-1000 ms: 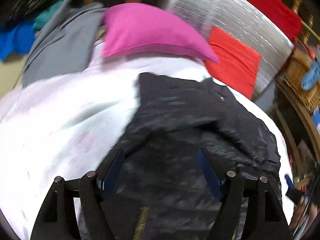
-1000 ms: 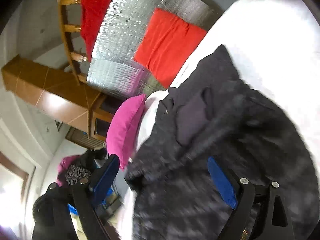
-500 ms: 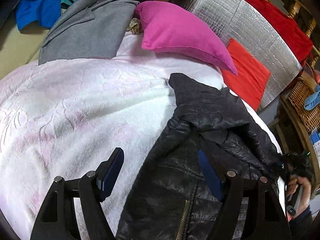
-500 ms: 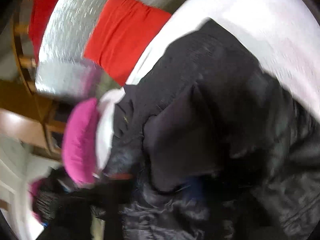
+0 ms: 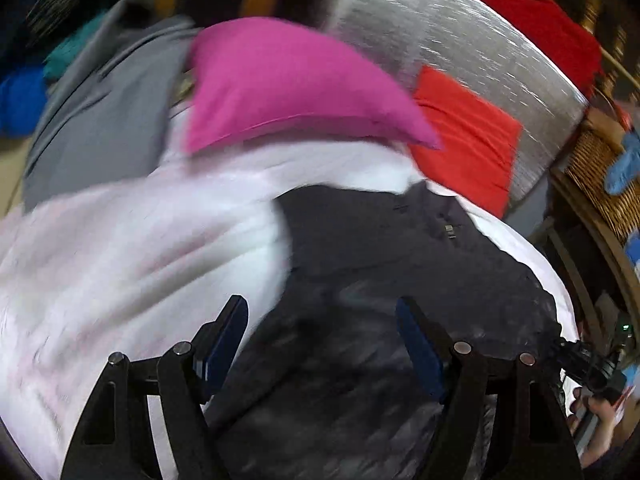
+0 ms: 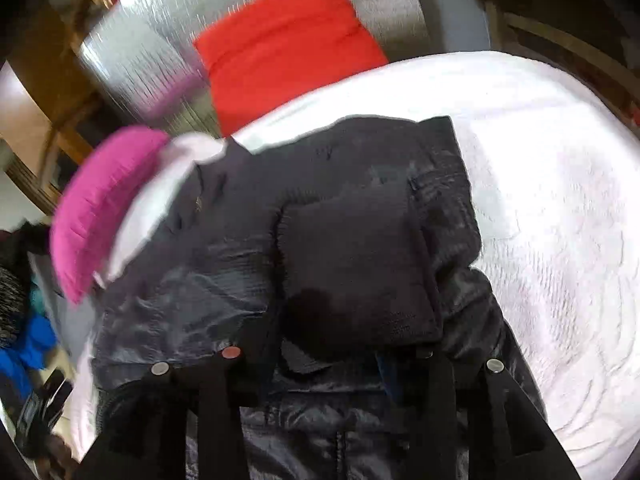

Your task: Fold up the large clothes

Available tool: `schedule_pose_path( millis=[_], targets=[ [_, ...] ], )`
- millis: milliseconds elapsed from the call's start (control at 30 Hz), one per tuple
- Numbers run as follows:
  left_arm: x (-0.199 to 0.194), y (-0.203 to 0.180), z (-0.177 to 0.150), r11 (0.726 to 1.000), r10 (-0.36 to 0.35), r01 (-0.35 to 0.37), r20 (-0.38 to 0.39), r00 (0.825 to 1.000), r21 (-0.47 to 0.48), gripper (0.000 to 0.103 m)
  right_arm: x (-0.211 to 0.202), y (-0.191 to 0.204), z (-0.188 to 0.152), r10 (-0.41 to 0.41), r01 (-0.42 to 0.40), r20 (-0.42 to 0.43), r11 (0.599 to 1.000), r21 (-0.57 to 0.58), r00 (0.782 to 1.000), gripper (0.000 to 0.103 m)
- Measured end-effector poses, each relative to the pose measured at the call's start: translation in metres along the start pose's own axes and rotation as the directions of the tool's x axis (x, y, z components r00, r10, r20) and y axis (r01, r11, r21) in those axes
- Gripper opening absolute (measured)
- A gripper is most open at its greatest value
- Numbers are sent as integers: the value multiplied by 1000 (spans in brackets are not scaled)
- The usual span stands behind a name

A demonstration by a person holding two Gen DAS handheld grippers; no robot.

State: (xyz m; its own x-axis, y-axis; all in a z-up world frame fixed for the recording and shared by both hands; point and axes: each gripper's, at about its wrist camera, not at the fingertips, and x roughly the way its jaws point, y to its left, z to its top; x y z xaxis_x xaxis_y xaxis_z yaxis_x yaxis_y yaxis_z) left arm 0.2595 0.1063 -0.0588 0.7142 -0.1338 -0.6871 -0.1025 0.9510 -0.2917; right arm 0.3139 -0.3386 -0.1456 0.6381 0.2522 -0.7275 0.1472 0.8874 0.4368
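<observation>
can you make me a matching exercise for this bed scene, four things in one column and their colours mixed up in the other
Things:
1. jacket
2. pillow
3. blanket
4. coat

Colours:
A. grey
B. white
C. black
D. pink

Pairs: 1-C, 2-D, 3-B, 4-A
</observation>
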Motion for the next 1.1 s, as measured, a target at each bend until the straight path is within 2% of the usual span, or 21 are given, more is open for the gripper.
schedule_pose_path(
  millis=[67,133,200,233,300,367,433,500,533,567,600,633,667,733,867,933,1033,1100],
  targets=[
    [16,-22,3,999,3,-2,-8,1000,47,77,-18,-3,0,25,-26,31,1000,12,999,76],
    [42,-42,-2,990,41,-35,-41,998,136,77,-39,-3,0,-7,6,70,1000,19,998,77],
    [83,-50,-17,966,180,-149,-134,975,213,77,-60,-6,-1,-20,16,133,999,32,991,77],
    [91,-50,-23,960,199,-162,-146,969,230,77,-68,-3,0,-13,10,162,1000,20,987,77],
    [88,-54,-25,942,232,-200,-93,968,270,77,-78,16,3,36,-27,196,998,-48,980,77],
    [79,-53,-18,950,215,-185,-101,971,250,77,-69,45,9,73,-49,185,990,-133,980,78],
    [66,-49,-9,962,190,-170,-74,979,213,77,-52,61,9,84,-50,162,978,-203,983,78],
    [55,-43,-1,968,179,-170,-33,983,186,77,-26,58,4,59,-38,103,979,-198,993,78],
    [56,-41,0,967,185,-175,-36,982,185,77,-14,54,2,35,-21,71,982,-188,997,78],
    [66,-37,-1,964,202,-185,-75,977,189,78,6,44,-2,-10,10,1,988,-153,1000,78],
    [79,-31,-6,964,215,-186,-146,966,190,79,19,39,-4,-16,12,-34,993,-121,999,79],
    [96,-22,-12,967,220,-181,-230,948,176,80,19,37,-6,-5,2,-24,993,-117,1000,79],
    [95,-19,-13,970,211,-179,-205,956,167,82,13,40,-7,-6,6,-1,991,-136,1000,79],
    [87,-21,-11,965,219,-184,-184,958,188,82,1,52,-4,-20,20,4,988,-156,1000,79],
    [67,-16,-1,971,203,-182,-132,970,156,82,-21,78,8,37,-16,91,975,-221,995,81],
    [66,-9,4,970,213,-193,-132,968,150,82,-15,80,6,37,-16,86,972,-235,996,87],
    [72,-1,2,965,240,-216,-172,955,148,82,27,54,-9,-39,27,-65,983,-182,997,88],
    [71,4,-1,967,238,-215,-178,955,137,82,24,57,-13,-22,22,0,972,-233,1000,88]
  ],
)
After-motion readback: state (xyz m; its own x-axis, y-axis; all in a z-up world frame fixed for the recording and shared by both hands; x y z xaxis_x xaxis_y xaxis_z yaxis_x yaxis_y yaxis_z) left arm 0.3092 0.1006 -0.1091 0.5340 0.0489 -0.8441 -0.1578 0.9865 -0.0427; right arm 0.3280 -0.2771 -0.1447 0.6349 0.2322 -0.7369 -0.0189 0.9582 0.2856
